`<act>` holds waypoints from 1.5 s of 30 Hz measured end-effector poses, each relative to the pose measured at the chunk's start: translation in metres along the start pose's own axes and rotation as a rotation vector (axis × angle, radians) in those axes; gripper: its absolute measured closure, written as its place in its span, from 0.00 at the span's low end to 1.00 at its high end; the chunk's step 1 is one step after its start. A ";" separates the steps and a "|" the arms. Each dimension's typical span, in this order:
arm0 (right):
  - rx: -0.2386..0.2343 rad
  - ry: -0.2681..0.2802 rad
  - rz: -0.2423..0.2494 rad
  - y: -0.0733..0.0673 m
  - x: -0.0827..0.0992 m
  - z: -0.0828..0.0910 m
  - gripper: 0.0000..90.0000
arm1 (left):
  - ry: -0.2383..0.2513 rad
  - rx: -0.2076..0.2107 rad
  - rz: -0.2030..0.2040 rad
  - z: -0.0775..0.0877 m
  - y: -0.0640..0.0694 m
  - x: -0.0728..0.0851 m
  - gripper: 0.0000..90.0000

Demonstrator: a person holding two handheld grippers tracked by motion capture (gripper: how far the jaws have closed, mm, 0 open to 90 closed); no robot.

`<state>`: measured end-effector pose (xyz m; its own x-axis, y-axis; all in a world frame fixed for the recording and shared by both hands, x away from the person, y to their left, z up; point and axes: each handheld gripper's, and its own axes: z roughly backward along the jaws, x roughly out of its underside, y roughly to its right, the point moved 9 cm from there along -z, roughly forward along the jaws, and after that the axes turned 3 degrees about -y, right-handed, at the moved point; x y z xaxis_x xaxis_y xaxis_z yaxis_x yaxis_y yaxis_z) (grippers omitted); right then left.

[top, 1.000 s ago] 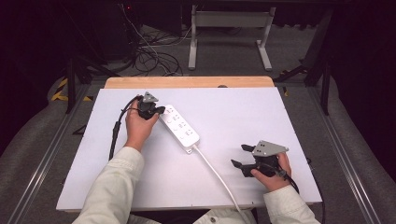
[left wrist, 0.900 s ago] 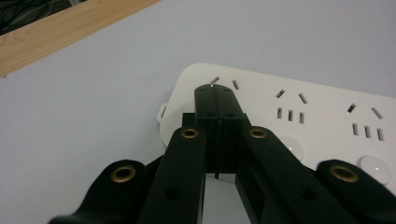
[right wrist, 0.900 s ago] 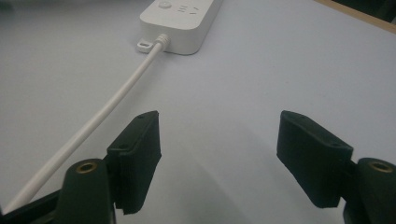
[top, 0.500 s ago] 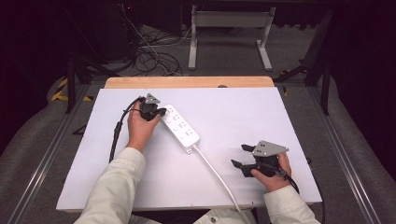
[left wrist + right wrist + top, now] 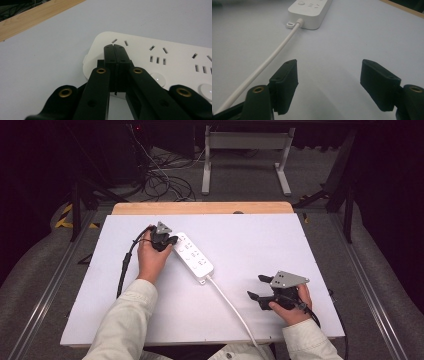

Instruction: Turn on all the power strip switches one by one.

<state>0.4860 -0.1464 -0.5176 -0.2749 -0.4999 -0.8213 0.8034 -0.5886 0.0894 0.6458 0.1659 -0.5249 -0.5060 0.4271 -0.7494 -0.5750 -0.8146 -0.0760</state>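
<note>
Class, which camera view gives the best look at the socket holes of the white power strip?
The left gripper view: the power strip lies close up, its slots sharp beside the shut left tool. The high view shows the whole strip, sockets tiny. The right gripper view catches only its cable end, far off.

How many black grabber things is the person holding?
2. The left hand-held gripper rests shut at the power strip's far end; the right hand-held gripper sits open near the table's front right.
</note>
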 end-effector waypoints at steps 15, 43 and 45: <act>-0.003 0.000 0.001 -0.001 0.000 0.000 0.34 | 0.007 -0.006 0.013 0.000 0.001 0.002 1.00; 0.002 0.001 -0.005 0.002 0.000 0.000 0.34 | 0.065 0.031 0.003 0.040 0.009 -0.024 1.00; 0.002 -0.002 -0.005 0.002 0.000 -0.001 0.34 | 0.084 0.033 -0.002 0.049 0.010 -0.028 1.00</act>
<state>0.4878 -0.1470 -0.5182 -0.2804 -0.4981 -0.8206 0.8007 -0.5929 0.0863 0.6230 0.1654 -0.4723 -0.4496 0.3933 -0.8020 -0.5978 -0.7996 -0.0570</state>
